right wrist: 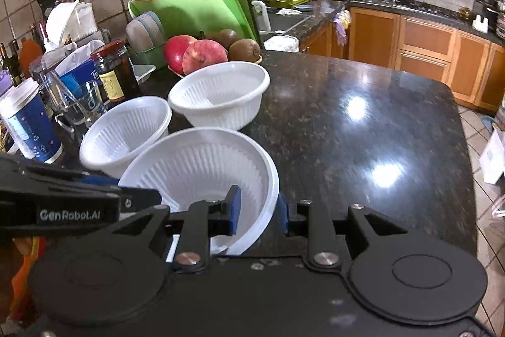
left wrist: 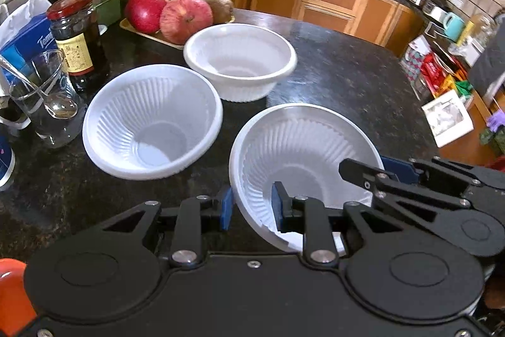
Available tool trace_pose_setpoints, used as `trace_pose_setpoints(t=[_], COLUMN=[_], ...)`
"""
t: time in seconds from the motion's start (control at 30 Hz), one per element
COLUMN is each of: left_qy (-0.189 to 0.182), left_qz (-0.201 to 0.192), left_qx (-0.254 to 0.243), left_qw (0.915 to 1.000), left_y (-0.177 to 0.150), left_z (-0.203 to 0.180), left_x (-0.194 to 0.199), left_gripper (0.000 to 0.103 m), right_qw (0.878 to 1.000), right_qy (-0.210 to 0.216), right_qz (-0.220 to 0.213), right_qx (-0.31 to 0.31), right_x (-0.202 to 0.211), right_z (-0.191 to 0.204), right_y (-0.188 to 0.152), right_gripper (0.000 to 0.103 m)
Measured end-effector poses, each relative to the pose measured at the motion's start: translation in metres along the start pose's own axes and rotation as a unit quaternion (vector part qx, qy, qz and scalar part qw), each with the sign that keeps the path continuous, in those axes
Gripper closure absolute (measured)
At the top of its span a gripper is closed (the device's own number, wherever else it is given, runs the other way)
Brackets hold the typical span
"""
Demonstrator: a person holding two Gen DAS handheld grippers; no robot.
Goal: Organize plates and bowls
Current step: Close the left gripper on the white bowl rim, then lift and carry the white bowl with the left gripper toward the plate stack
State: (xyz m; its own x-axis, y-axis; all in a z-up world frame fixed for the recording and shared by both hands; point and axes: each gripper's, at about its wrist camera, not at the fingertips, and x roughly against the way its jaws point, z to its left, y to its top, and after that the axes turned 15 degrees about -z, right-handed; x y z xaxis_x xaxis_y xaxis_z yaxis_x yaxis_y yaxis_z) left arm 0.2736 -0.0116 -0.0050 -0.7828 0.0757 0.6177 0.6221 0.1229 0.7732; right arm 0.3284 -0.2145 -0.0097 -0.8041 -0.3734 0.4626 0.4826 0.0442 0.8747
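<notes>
Three white ribbed plastic bowls stand on the dark granite counter [left wrist: 341, 68]. The near bowl [left wrist: 303, 153], also in the right wrist view [right wrist: 202, 163], is tilted and held at both sides. My left gripper [left wrist: 251, 204] straddles its left rim, one blue pad inside and one outside. My right gripper [right wrist: 260, 210] straddles its right rim the same way; it shows in the left wrist view [left wrist: 378, 171]. The left bowl [left wrist: 151, 119] and the far bowl [left wrist: 240, 59] sit empty behind, also seen from the right [right wrist: 126, 131] [right wrist: 221, 93].
A glass with a spoon [left wrist: 47, 97], a dark jar with a red lid [left wrist: 77, 33], a blue paper cup [right wrist: 28, 122] and a tray of apples and kiwis [left wrist: 170, 11] crowd the left. A green dish rack [right wrist: 195, 8] stands behind. The counter's right edge [right wrist: 467, 147] drops to the floor.
</notes>
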Motion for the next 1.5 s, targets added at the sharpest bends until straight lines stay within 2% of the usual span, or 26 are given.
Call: trace_pose_setpoints(t=[0.4,0.8,1.03,1.5], left_qy=[-0.084,-0.148,-0.147,-0.124], left_qz=[0.011,0.027,0.019,0.006], left_qx=[-0.058,-0.086,-0.106,-0.084], left_qw=[0.9947,0.9848,0.9833,0.9887], left_y=[-0.036,-0.051,-0.057,-0.059], left_z=[-0.005,-0.003,-0.01,-0.004], left_x=[0.045,0.076,0.073,0.081], left_gripper=[0.069,0.069,0.069,0.069], right_qw=[0.996,0.987,0.985,0.986], right_qy=[-0.071,-0.128,-0.141,-0.129], right_qz=[0.001,0.004,0.0,-0.018], right_qx=[-0.044,-0.093,-0.096,-0.1], right_x=[0.086,0.138,0.144,0.149], right_z=[0.025,0.053,0.056,0.037], right_y=[-0.044,-0.076,-0.08,-0.077], right_gripper=[0.075,0.075,0.075,0.073])
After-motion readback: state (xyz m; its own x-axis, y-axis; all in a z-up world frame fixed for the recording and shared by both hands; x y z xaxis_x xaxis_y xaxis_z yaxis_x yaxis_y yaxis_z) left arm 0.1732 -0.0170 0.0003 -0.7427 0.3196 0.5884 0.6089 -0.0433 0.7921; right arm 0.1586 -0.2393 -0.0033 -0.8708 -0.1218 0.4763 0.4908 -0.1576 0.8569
